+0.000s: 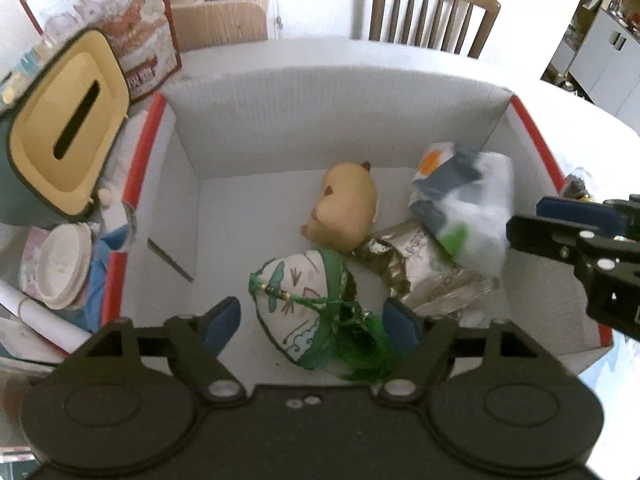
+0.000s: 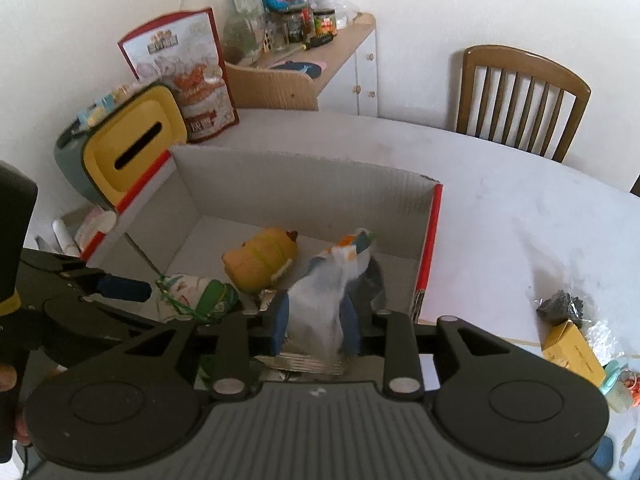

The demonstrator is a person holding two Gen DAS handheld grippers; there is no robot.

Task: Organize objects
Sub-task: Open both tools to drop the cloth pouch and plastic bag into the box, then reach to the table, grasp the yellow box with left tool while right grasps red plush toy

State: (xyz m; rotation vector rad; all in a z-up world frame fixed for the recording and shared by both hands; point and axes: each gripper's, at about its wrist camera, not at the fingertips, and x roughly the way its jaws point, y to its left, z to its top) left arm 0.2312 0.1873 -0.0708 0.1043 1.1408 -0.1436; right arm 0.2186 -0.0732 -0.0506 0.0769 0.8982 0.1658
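A white cardboard box (image 1: 280, 120) with red edges stands on the table. Inside lie a tan plush toy (image 1: 344, 208), a green-and-white painted pouch with a green tassel (image 1: 300, 304) and a silver foil packet (image 1: 408, 264). My left gripper (image 1: 312, 322) is open, its blue fingers on either side of the pouch. My right gripper (image 2: 316, 316) is shut on a white plastic bag with grey, orange and green print (image 2: 332, 280), held over the box's right side. That bag also shows in the left wrist view (image 1: 464, 208).
A yellow tissue box (image 1: 68, 120) and a red-edged snack bag (image 1: 120, 12) stand left of the box. Cups and paper rolls (image 1: 60, 264) crowd the left. A yellow carton (image 2: 576, 352) and a dark bag (image 2: 560, 306) lie at the right. A wooden chair (image 2: 520, 96) stands behind the table.
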